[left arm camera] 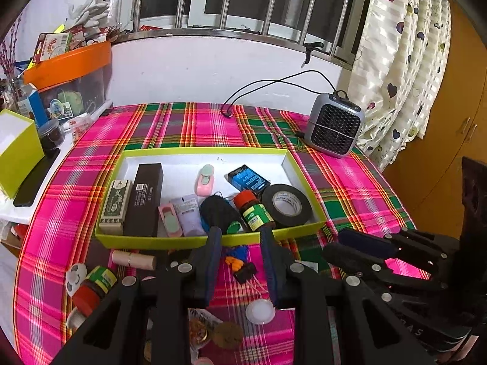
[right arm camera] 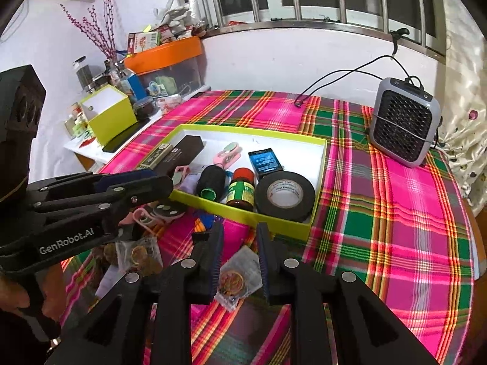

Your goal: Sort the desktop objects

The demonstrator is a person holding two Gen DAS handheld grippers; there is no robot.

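Both pairs of fingers are spread, empty. The bagged coin (right arm camera: pixel 232 279) between the right gripper (right arm camera: pixel 240 237) fingers is probably light, slippery film; pinch its edge.

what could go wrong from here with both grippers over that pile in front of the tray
The left gripper and right gripper hang close together, so they could collide. Both stand open and empty over loose clutter; closing on the thin coin packet could snag the cloth. The bottle lies on its side and may roll.
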